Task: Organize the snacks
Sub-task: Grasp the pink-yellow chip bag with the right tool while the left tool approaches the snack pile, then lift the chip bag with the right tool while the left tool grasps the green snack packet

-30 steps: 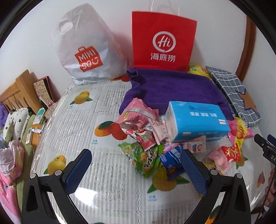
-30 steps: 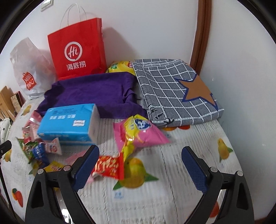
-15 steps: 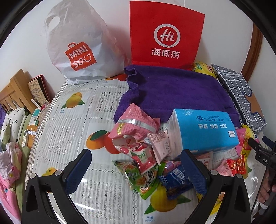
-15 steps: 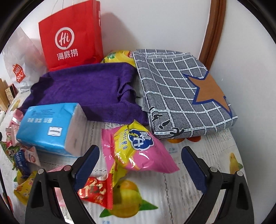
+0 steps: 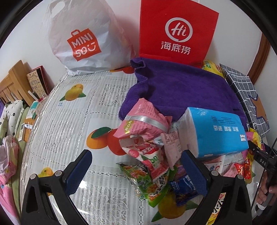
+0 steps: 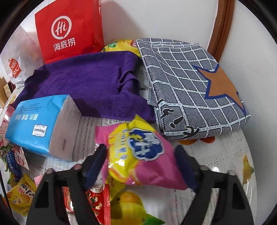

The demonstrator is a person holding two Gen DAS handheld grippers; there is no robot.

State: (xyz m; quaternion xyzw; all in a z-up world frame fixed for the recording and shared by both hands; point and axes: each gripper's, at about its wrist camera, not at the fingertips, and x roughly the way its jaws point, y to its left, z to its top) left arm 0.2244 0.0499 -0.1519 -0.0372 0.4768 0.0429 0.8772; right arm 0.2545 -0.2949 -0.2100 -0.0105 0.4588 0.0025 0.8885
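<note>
The light is bright and even. The shiny tablecloth [image 5: 72, 131] shows white glare. Edges bend round and go black. The pink snack bag [image 6: 142, 155] looks blurry.

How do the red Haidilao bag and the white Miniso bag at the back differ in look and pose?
The red paper bag has flat faces and crisp edges; the white plastic bag is rounded, crinkled and bulging. The red paper bag carries a white circular logo with Chinese text; the white plastic bag carries an orange logo. The purple towel reaches the red paper bag's base; the white plastic bag sits apart. Both stand against the wall.

White wall [image 5: 121, 10]; brown wooden door frame [image 6: 223, 26]; wooden headboard [image 5: 13, 81] left.
</note>
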